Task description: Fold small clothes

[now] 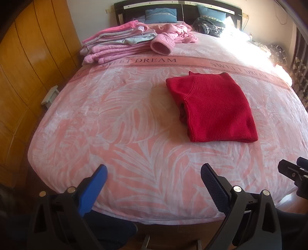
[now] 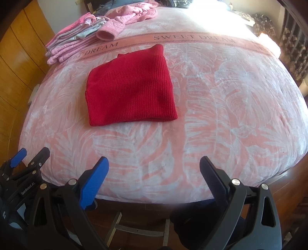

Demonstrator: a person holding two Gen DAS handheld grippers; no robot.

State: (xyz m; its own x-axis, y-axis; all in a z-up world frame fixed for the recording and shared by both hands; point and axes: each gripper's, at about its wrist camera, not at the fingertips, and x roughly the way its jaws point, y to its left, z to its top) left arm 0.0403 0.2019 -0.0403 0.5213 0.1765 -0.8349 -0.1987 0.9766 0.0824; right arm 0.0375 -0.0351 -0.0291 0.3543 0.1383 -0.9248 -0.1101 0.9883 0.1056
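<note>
A red knit sweater [image 1: 211,107] [image 2: 130,88] lies folded into a rough square on the pink leaf-print bedspread [image 1: 134,134] [image 2: 211,115], in the middle of the bed. My left gripper [image 1: 154,173] hangs open over the bed's near edge, well short of the sweater and to its left, with nothing between its fingers. My right gripper [image 2: 154,165] is also open and empty at the near edge, below and right of the sweater. The left gripper's fingers [image 2: 19,155] show at the lower left of the right wrist view.
A stack of folded pink and grey clothes [image 1: 115,44] [image 2: 77,38] sits at the bed's far left, with a crumpled pink quilted jacket [image 1: 173,36] [image 2: 132,15] beside it. Blue pillows [image 1: 161,15] lean on the dark headboard. Wooden wardrobe doors [image 1: 28,77] stand on the left.
</note>
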